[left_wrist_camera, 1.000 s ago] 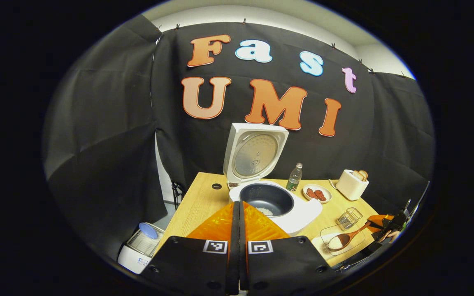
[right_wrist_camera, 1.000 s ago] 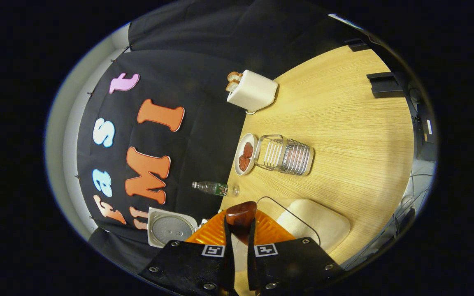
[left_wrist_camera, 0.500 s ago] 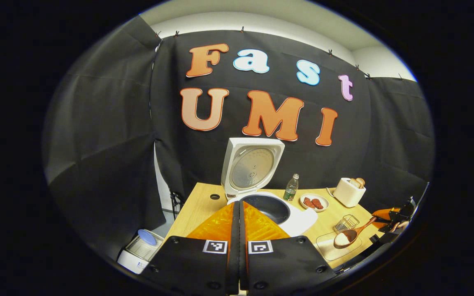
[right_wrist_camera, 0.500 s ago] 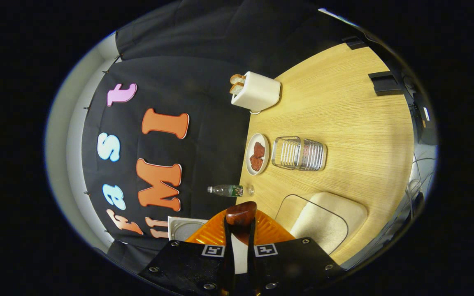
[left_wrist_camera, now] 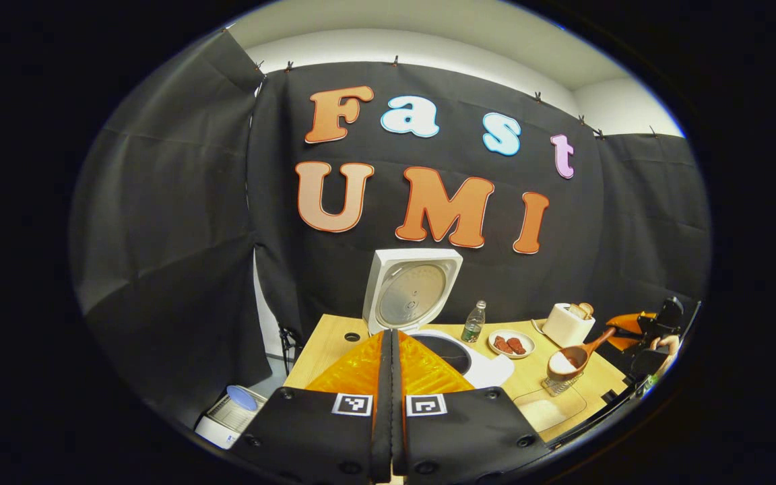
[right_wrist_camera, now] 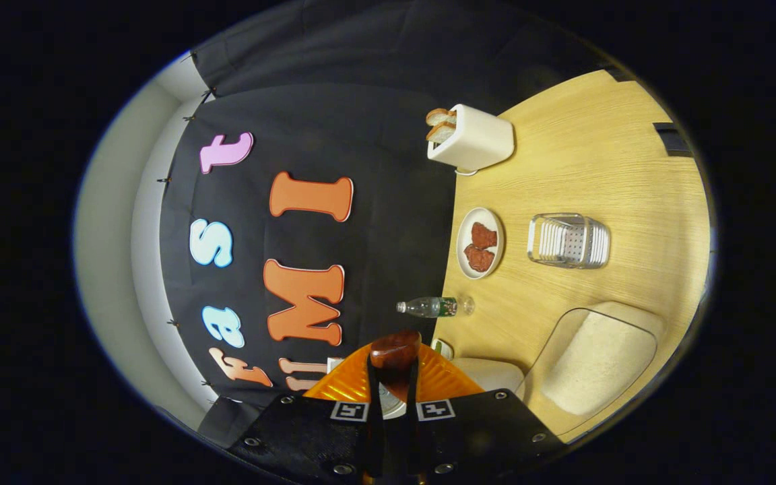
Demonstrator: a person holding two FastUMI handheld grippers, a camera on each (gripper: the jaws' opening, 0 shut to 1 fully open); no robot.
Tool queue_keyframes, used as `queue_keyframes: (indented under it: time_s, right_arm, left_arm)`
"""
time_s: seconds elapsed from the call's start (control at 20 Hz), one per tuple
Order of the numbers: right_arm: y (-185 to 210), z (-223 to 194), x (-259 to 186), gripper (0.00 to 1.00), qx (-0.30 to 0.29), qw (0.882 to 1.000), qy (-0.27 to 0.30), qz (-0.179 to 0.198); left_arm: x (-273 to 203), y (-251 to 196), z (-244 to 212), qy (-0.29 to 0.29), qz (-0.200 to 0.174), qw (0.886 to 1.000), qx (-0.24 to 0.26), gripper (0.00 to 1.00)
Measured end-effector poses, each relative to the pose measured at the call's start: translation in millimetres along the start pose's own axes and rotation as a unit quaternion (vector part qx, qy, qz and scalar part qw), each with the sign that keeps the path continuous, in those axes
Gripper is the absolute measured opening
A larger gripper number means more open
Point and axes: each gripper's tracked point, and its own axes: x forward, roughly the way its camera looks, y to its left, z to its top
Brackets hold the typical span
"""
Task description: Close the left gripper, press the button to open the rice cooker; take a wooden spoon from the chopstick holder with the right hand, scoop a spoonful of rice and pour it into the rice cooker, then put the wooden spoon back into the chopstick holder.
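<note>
The white rice cooker (left_wrist_camera: 489, 369) stands open on the wooden table (left_wrist_camera: 324, 343), its lid (left_wrist_camera: 411, 293) upright and the dark inner pot (left_wrist_camera: 454, 351) exposed. My left gripper (left_wrist_camera: 391, 347) is shut on nothing, low in the left gripper view, short of the cooker. At the far right my right gripper (left_wrist_camera: 632, 330) holds the wooden spoon (left_wrist_camera: 568, 360), its bowl heaped with white rice, above the wire chopstick holder (left_wrist_camera: 558, 386). In the right gripper view my right gripper (right_wrist_camera: 393, 364) is shut on the spoon's handle end (right_wrist_camera: 395, 349). The chopstick holder (right_wrist_camera: 568, 240) and the rice tray (right_wrist_camera: 597, 364) lie on the table.
A water bottle (left_wrist_camera: 473, 322), a plate of red food (left_wrist_camera: 511, 343) and a toaster with bread (left_wrist_camera: 566, 323) line the table's back edge. The glass rice tray (left_wrist_camera: 553, 409) sits at the front right. A white appliance (left_wrist_camera: 230, 414) stands on the floor to the left.
The right gripper has lifted the rice-filled spoon out of the tray and carried it up above the chopstick holder. The left gripper has drawn back and tilted upward, staying shut.
</note>
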Motion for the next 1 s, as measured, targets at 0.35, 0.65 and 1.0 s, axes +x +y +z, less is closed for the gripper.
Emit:
queue_keyframes:
  time_s: [0.35,0.65,1.0]
  right_arm:
    - [68,-38,54,0.11,-0.028,0.999,0.024,0.041]
    - [107,-85,112,0.12,-0.088,0.994,0.041,0.053]
    - [125,-128,161,0.11,-0.178,0.982,0.039,0.055]
  left_arm:
    - [-8,8,6,-0.016,0.017,1.000,0.000,0.06]
    - [-9,36,6,-0.022,0.044,0.999,-0.010,0.65]
    - [-12,69,2,-0.024,0.068,0.997,-0.022,0.86]
